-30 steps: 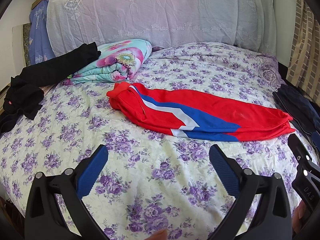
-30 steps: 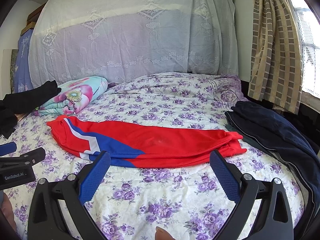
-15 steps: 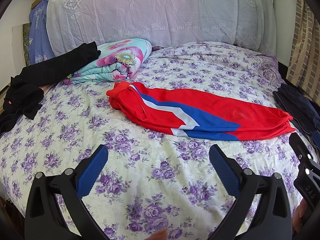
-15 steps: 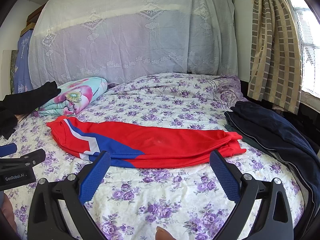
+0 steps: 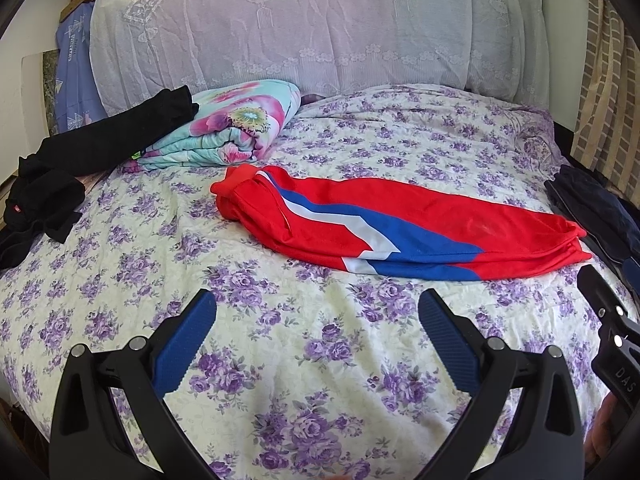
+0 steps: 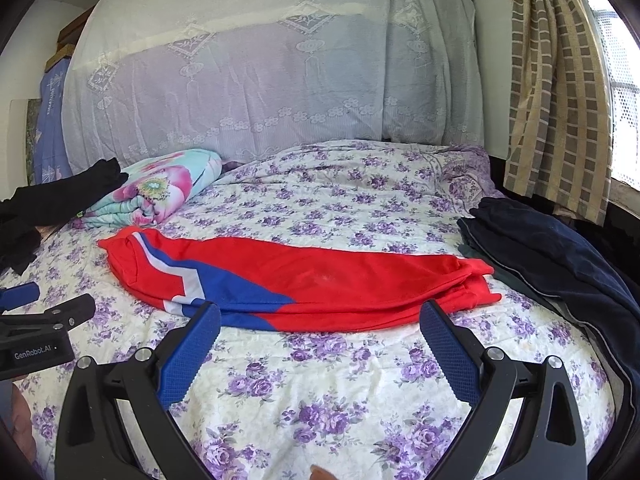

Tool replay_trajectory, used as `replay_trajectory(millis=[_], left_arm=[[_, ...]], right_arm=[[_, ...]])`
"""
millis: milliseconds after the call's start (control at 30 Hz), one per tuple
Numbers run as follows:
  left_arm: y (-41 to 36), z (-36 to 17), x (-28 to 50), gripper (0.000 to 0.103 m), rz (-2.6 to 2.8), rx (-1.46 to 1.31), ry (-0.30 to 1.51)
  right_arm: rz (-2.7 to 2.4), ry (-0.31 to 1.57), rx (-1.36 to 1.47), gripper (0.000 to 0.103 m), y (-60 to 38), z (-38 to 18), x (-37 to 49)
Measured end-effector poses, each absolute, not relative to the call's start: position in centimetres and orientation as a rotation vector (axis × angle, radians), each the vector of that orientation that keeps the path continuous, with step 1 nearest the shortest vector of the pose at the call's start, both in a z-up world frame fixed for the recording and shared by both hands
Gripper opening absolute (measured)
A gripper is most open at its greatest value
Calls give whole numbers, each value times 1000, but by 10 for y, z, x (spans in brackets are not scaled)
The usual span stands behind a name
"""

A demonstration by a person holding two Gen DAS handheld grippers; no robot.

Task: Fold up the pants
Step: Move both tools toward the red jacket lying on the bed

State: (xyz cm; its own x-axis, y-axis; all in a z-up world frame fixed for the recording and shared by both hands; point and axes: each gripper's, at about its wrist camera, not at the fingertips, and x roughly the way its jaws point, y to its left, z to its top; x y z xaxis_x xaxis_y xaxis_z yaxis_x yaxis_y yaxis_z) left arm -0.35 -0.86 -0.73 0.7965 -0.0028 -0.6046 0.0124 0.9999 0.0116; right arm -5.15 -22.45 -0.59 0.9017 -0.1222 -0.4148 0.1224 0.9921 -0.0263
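Both tools, left tool (image 5: 316, 312) and right tool (image 6: 320, 324), were wide and held nothing. The red track pants (image 5: 400, 228) lay on the bed (image 5: 280, 344) just ahead of them.

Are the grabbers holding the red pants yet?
No, nothing is held. Both the left gripper and right gripper have open jaws, short of the red pants on the bed.

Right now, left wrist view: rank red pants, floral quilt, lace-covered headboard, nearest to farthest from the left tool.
1. red pants: just ahead of the open left tool, centre-right on the bed.
2. floral quilt: folded, farther back, left.
3. lace-covered headboard: farthest, behind the bed.
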Motion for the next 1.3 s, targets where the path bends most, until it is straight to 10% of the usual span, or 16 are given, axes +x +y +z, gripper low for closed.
replay_trajectory(millis=[1300], left_arm=[[72,-32,86,99,123,-67,741]], right_arm=[[-244,679,45,99,-299,-81,27]])
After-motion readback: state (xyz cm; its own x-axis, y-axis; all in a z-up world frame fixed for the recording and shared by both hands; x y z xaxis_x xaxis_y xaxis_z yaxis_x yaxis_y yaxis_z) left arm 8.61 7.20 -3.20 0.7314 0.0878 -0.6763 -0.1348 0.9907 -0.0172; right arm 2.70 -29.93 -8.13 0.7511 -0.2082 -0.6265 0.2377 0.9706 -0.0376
